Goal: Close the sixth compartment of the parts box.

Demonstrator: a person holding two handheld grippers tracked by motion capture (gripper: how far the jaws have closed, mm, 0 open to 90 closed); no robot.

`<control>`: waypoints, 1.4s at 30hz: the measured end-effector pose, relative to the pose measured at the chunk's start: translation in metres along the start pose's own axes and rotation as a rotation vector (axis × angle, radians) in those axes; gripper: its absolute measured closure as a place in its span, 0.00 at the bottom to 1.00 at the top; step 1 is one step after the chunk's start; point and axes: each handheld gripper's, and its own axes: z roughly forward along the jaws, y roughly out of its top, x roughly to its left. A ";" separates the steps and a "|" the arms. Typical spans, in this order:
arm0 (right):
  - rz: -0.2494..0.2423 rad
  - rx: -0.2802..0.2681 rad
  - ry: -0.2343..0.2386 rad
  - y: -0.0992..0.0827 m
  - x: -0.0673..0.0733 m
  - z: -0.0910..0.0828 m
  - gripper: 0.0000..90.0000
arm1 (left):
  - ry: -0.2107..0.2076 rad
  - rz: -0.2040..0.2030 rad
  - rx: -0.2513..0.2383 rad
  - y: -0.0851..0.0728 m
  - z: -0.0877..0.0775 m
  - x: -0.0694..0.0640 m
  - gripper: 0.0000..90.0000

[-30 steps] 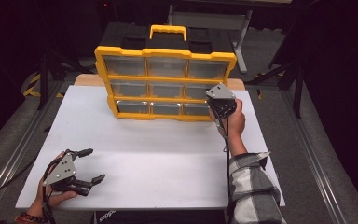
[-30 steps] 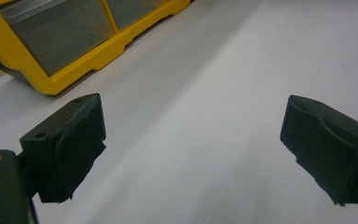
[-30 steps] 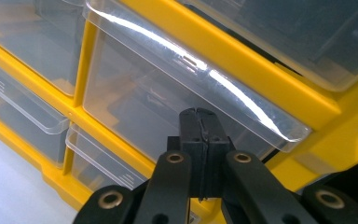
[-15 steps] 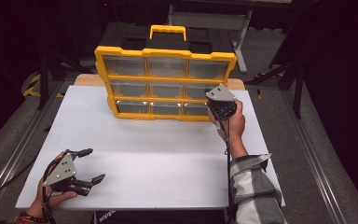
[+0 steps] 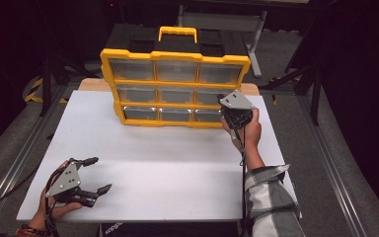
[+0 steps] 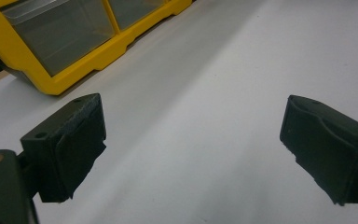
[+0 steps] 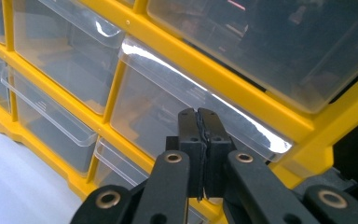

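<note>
1. High view: the yellow drawer cabinet (image 5: 175,84) stands at the far edge of the white tabletop (image 5: 177,163).
2. The right claw (image 5: 228,109) is pressed shut, gripping nothing, its tips at a clear drawer (image 7: 177,112) on the cabinet's right side.
3. The left claw (image 5: 94,174) rests wide open and empty near the tabletop's front left corner.

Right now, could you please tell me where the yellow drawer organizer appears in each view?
High view: yellow drawer organizer at top centre, on the table's far edge.
Left gripper view: its corner at top left.
Right gripper view: drawers close behind the shut tongs.
Shared landmark: white tabletop.
</note>
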 end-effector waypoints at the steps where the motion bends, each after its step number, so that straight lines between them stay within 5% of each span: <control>1: 0.000 -0.001 0.003 0.000 0.000 0.000 0.99 | 0.000 -0.001 0.000 0.000 0.000 0.000 0.09; 29: 0.021 -0.020 0.005 -0.003 0.005 -0.003 0.79 | 0.002 -0.024 0.003 -0.001 0.002 0.001 0.09; 42: 0.065 -0.052 0.007 -0.007 -0.001 -0.005 0.56 | 0.006 -0.015 0.001 0.000 0.001 0.001 0.09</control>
